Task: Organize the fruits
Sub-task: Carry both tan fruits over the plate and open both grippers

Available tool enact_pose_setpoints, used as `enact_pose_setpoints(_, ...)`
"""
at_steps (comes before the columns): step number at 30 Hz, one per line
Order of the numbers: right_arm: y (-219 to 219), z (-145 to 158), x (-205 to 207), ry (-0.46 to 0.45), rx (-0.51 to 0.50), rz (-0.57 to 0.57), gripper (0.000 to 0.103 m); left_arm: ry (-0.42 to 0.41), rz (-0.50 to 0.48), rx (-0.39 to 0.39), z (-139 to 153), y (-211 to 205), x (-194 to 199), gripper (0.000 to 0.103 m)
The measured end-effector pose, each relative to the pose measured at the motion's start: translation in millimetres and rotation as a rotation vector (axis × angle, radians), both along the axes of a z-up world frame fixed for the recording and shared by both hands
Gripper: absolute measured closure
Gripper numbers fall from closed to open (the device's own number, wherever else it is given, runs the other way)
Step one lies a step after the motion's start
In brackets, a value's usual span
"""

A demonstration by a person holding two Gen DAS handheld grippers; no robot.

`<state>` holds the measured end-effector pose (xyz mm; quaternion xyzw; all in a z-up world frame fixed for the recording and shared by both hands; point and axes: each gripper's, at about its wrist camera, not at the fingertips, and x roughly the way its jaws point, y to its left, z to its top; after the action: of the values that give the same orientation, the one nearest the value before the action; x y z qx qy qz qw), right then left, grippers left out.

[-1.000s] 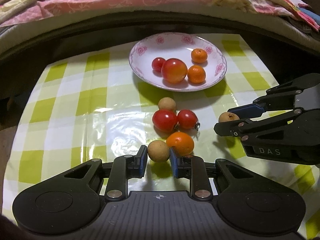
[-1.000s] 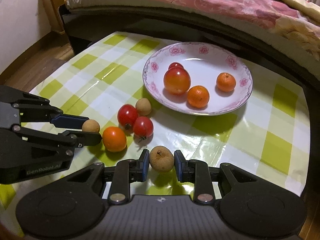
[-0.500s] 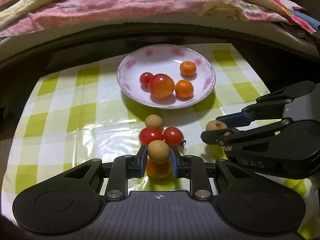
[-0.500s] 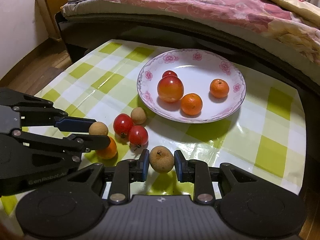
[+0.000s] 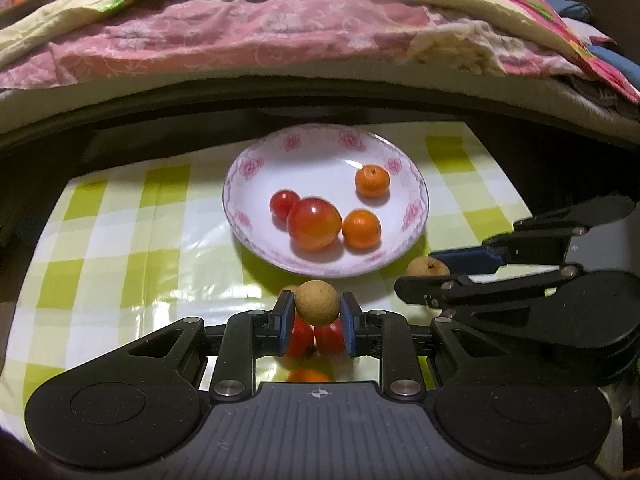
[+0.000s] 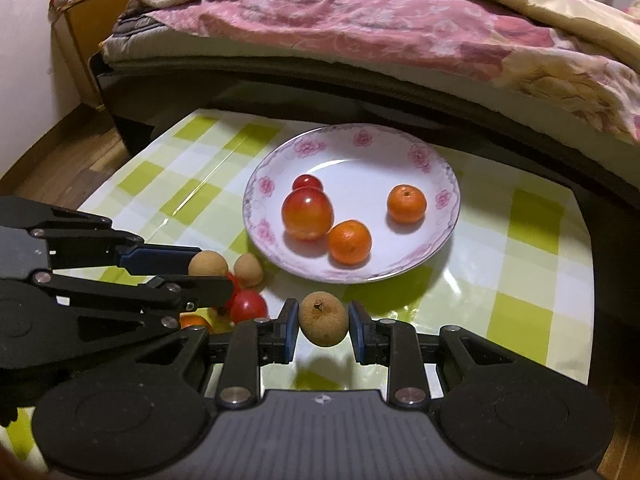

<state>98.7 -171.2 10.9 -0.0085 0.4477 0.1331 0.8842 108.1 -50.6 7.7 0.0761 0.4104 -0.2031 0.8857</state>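
Left wrist view: floral plate (image 5: pixel 416 200) on green-check tablecloth (image 5: pixel 120 248), holding 1 large tomato (image 5: pixel 314 223), 1 small tomato (image 5: pixel 283 205), 2 mandarins (image 5: pixel 361 228). Left gripper (image 5: pixel 318 312) clamped on a smooth longan (image 5: pixel 317 303), pads pressing both sides, fruit held clear of the cloth just short of the plate's near rim. Behind/below it: 2 loose cherry tomatoes (image 5: pixel 316 338), mostly hidden by longan + fingers; an orange fruit (image 5: pixel 307 377) cut off by gripper body, only top sliver shows; another brown fruit peeks out left of the held one, barely seen. Right gripper (image 5: pixel 426 274) seen side-on at right, closed on a second longan (image 5: pixel 427 267), partly covered by its lower finger.

Right wrist view: same plate (image 6: pixel 450 208), same 4 fruits, all unobstructed. Right gripper (image 6: pixel 323 326) pinches stem-end longan (image 6: pixel 324 323) above the cloth (image 6: pixel 540 300). Left gripper (image 6: pixel 212 272) enters from left w/ its longan (image 6: pixel 208 264). Clear here, not in the other view: loose longan (image 6: pixel 248 269) on the cloth beside the plate rim. Cherry tomato (image 6: pixel 249 306) visible; second one + orange fruit (image 6: pixel 194 322) largely hidden by left gripper's fingers. Bed w/ pink quilt (image 6: pixel 360 32) behind.
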Motion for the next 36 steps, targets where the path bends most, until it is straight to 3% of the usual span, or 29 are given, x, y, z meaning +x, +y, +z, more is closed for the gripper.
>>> enact_pose_setpoints(27,-10.7,-10.1,61.8,-0.054,-0.045,-0.041,0.073,0.0,0.037,0.01,-22.3,-16.7,55.6,0.073)
enact_pose_setpoints(36,-16.2,-8.9,79.5,-0.072,-0.018,-0.062,0.073,-0.006,0.022,0.01,-27.3,-25.4,64.0,0.066)
